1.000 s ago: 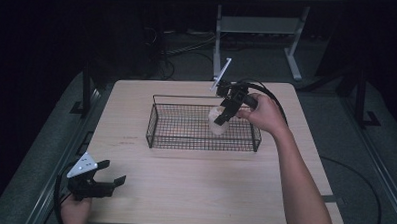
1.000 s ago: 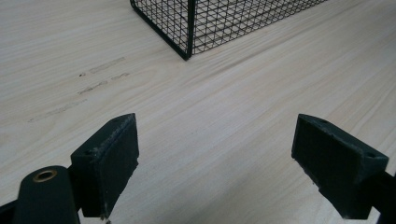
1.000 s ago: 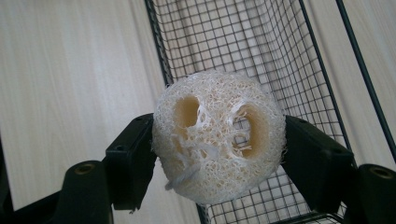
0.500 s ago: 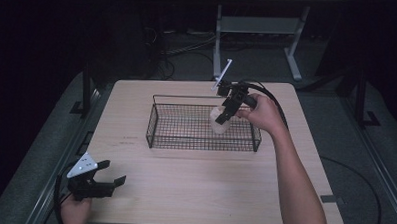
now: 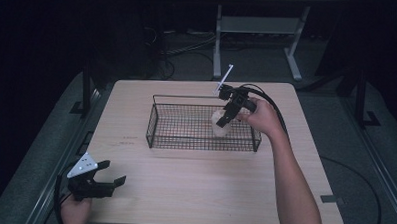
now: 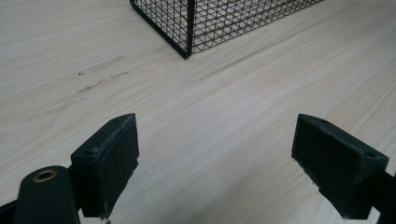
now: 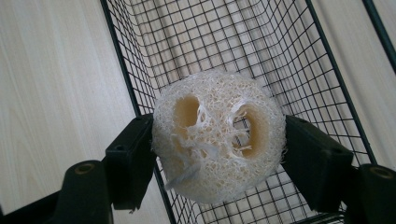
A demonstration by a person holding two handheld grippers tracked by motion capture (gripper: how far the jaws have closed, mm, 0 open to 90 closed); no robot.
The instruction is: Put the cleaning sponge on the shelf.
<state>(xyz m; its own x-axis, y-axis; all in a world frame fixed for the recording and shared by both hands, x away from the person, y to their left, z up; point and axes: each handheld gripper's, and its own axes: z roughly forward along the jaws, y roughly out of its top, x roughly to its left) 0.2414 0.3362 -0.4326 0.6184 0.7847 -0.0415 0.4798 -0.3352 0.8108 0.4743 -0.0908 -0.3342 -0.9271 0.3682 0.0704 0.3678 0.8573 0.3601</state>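
The right gripper [image 5: 222, 124] holds a pale loofah slice [image 7: 218, 142] over the black wire basket [image 5: 156, 125] that stands in the middle of the wooden table [image 5: 194, 187]. In the right gripper view its two black jaws press on the slice from either side, and the cut face with its hollow chambers and coarse web of fibres is turned toward the camera, with the basket's mesh floor and walls behind it. In the high view the slice sits toward the right half of the basket, within its rim; whether it touches the mesh floor is hard to judge from this angle. The person's right hand [image 5: 261, 116] grips the tool from the basket's right side, with the cable looping back over the wrist.

The left gripper [image 5: 106, 181] lies low near the table's front left corner, well apart from the basket. Its jaws stand wide with bare wood between them, and a corner of the basket shows ahead of them in the left gripper view.
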